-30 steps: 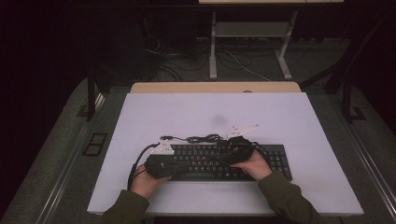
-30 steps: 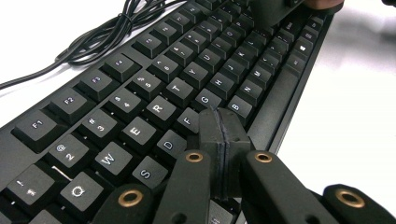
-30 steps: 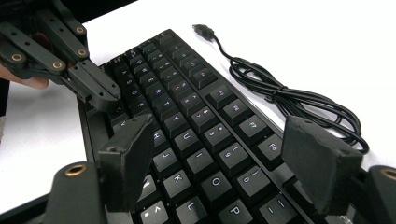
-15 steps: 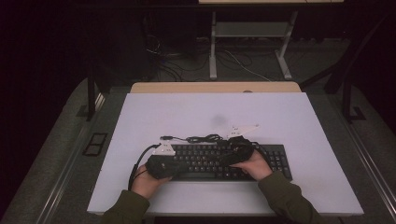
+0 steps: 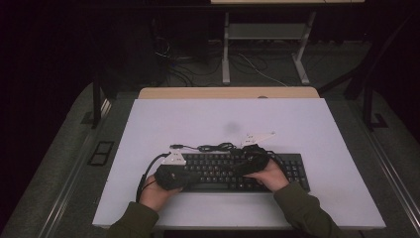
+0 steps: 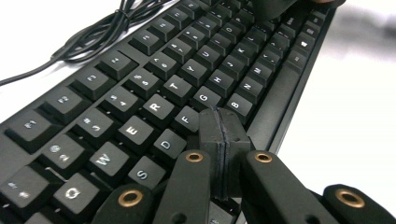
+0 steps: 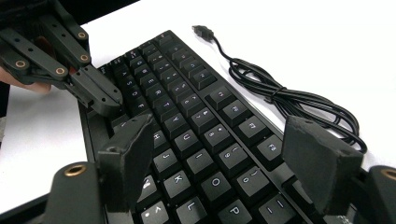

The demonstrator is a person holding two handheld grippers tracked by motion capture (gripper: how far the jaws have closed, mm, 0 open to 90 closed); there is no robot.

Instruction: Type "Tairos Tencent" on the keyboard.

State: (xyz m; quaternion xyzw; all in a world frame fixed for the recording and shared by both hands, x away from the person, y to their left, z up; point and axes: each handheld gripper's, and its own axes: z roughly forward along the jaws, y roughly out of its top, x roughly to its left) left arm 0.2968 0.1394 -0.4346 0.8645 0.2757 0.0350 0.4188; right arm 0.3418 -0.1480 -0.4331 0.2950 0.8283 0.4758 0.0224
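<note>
A black keyboard (image 5: pixel 292 168) lies near the table's front edge, and its keys show close up in the left gripper view (image 6: pixel 154 60) and the right gripper view (image 7: pixel 187 107). My left gripper (image 5: pixel 189 174) is over the keyboard's left end. Its jaws are shut, and its fingertips (image 6: pixel 223 135) rest by the F and G keys with nothing between them. My right gripper (image 5: pixel 243 166) hovers over the middle keys (image 7: pixel 224 144) with its jaws wide open and empty. The left gripper (image 7: pixel 100 98) also appears in the right gripper view.
The keyboard's black cable (image 5: pixel 215 147) lies coiled just behind it, with the USB plug (image 5: pixel 176 146) loose on the white table (image 5: pixel 297 124). In the right gripper view the cable (image 7: pixel 289 100) lies right of the keys. A desk frame and floor cables stand beyond the far edge.
</note>
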